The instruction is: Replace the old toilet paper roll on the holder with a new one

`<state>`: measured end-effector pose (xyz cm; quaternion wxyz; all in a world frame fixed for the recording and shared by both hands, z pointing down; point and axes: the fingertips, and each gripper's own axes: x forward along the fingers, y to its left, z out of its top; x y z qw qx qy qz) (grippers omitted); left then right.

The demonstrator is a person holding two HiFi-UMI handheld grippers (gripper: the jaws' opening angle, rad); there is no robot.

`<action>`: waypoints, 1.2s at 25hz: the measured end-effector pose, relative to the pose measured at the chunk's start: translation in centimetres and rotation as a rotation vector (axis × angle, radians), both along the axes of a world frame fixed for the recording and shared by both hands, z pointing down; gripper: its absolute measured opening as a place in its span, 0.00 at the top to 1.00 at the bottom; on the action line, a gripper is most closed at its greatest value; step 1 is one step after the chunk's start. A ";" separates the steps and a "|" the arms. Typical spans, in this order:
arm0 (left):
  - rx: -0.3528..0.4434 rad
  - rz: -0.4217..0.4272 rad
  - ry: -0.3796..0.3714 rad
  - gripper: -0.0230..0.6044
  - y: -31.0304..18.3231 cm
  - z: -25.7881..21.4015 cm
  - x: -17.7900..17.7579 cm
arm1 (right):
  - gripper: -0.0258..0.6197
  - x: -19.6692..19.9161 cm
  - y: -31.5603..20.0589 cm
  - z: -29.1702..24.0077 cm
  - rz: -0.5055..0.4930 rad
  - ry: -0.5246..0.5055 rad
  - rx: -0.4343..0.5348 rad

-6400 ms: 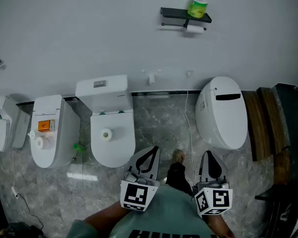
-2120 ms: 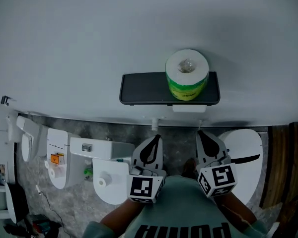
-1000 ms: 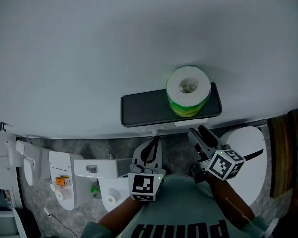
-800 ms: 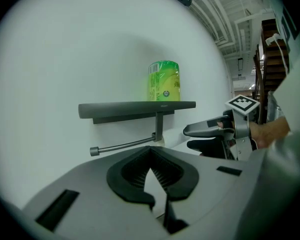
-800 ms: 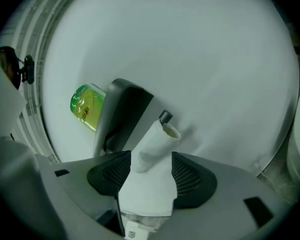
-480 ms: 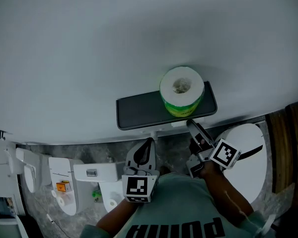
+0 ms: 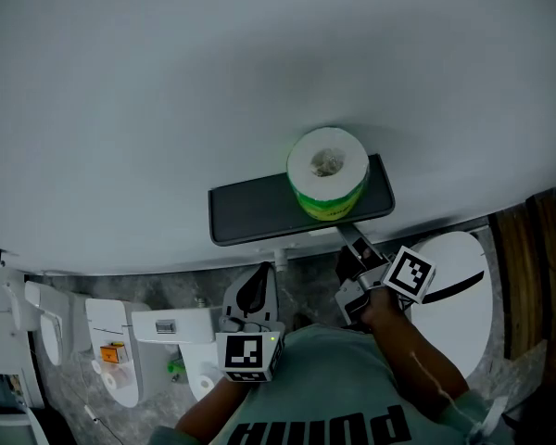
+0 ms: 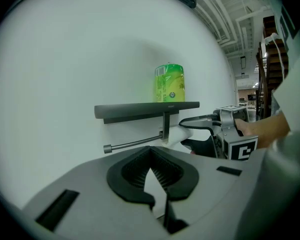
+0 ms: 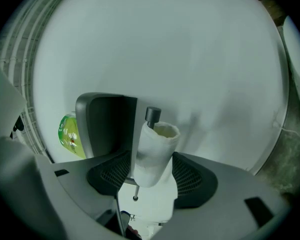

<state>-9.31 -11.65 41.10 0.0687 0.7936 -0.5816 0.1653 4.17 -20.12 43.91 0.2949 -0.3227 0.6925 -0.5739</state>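
Tongs of the left gripper (image 7: pixel 262 272) are clenched tip to tip with nothing between them, and they hang low, below and clear of the holder. Upper centre: a dark surface (image 7: pixel 250 213) fixed to the pale wall (image 7: pixel 167 82) carries the new roll (image 7: pixel 327 170), upright in its green wrapper, at the surface's right part. Beneath it, in the left gripper view, a horizontal rod (image 8: pixel 132 144) projects to the left from a bracket under the surface. Right: the tongs of the right gripper (image 7: pixel 345 235) reach in under the surface's right end and are clenched on the old roll (image 9: pixel 155 149), a thin, nearly spent white roll, one jaw against each side. This roll sits threaded on the rod, whose dark end cap (image 9: pixel 153 114) protrudes just past its open end. Lower margins: white toilets (image 7: pixel 102 341) on grey stone-patterned floor.
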 end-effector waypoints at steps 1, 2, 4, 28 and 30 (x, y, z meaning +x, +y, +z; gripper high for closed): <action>-0.001 -0.005 -0.001 0.96 0.0 0.0 -0.1 | 0.57 0.0 -0.1 0.0 0.000 -0.007 -0.005; -0.002 -0.008 -0.001 0.96 0.1 0.0 -0.1 | 0.58 0.1 -0.2 0.1 0.000 -0.015 -0.011; -0.001 -0.005 0.001 0.96 0.3 0.0 -0.1 | 0.58 0.1 -0.3 0.2 0.000 -0.026 -0.024; -0.029 0.013 0.014 0.96 0.0 0.6 -0.2 | 0.64 0.7 -0.1 -0.6 0.055 -0.038 -0.023; -0.029 0.017 0.014 0.96 0.0 0.9 -0.1 | 0.64 1.0 -0.2 -0.8 0.062 -0.036 -0.018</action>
